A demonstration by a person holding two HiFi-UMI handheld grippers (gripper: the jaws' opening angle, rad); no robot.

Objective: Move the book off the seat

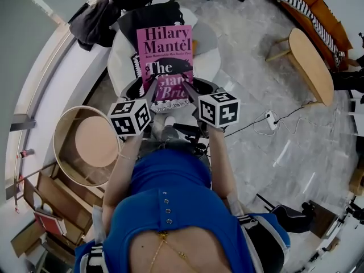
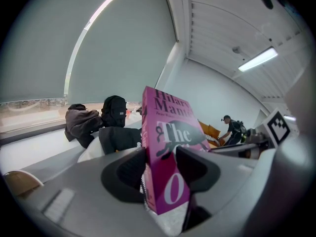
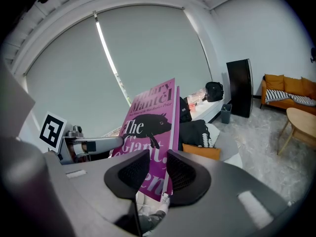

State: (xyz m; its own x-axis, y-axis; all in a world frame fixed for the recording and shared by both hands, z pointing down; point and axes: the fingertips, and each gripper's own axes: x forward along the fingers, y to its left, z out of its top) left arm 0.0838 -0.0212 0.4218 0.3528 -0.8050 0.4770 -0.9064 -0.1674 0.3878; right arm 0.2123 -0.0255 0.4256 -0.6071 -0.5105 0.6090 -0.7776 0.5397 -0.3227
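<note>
Black pads [image 2: 129, 174] of the left gripper [image 2: 160, 168] are clenching the pink book [image 2: 168, 127] at its near left corner; the right gripper [image 3: 157, 171] is grasping the near right corner; both are equally near; the book's long axis is running away from the person, tilting up above the white seat [image 1: 209, 53].

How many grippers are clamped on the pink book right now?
2. The left gripper grips the pink book at its lower left edge, and the right gripper grips its lower right edge. Neither is hidden.
</note>
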